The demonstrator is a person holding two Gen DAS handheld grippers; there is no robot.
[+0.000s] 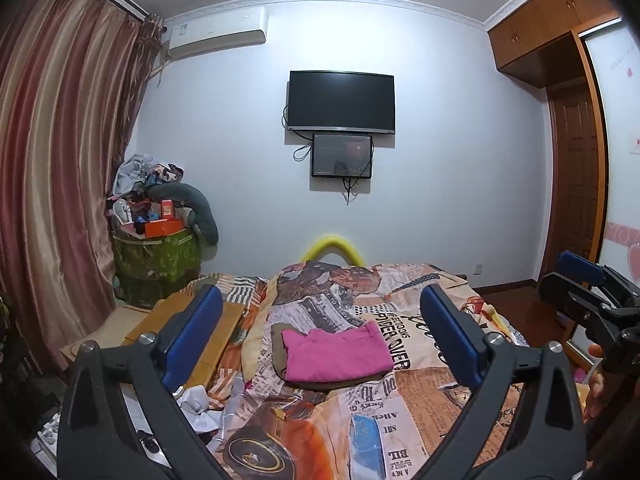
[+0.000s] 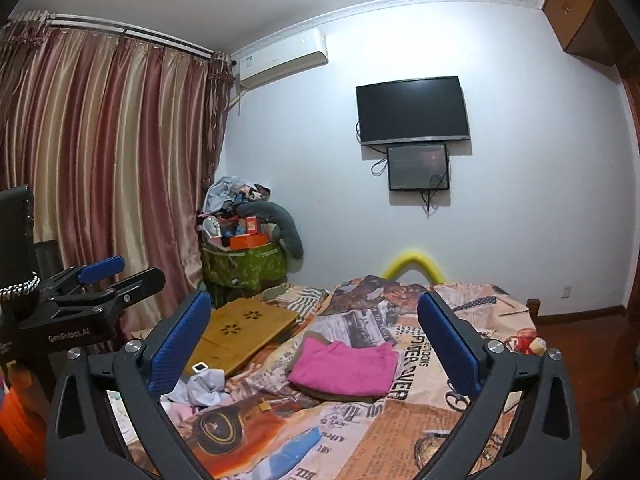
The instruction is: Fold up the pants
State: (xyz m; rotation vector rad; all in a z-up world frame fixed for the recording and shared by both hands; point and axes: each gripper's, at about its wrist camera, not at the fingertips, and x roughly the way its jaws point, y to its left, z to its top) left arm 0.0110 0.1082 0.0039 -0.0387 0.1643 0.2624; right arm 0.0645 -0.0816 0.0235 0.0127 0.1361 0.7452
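While both spread empty | left tool point(image 1: 320, 328), right tool point(image 2: 316, 332) | folded pink pants point(image 1: 336, 354) ahead, apart.

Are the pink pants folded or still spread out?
Folded: the pink pants lie as a compact rectangle atop an olive garment, on the bed.

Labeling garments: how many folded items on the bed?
2: pink pants on top, olive garment beneath, stacked mid-bed. More could be hidden inside the stack.
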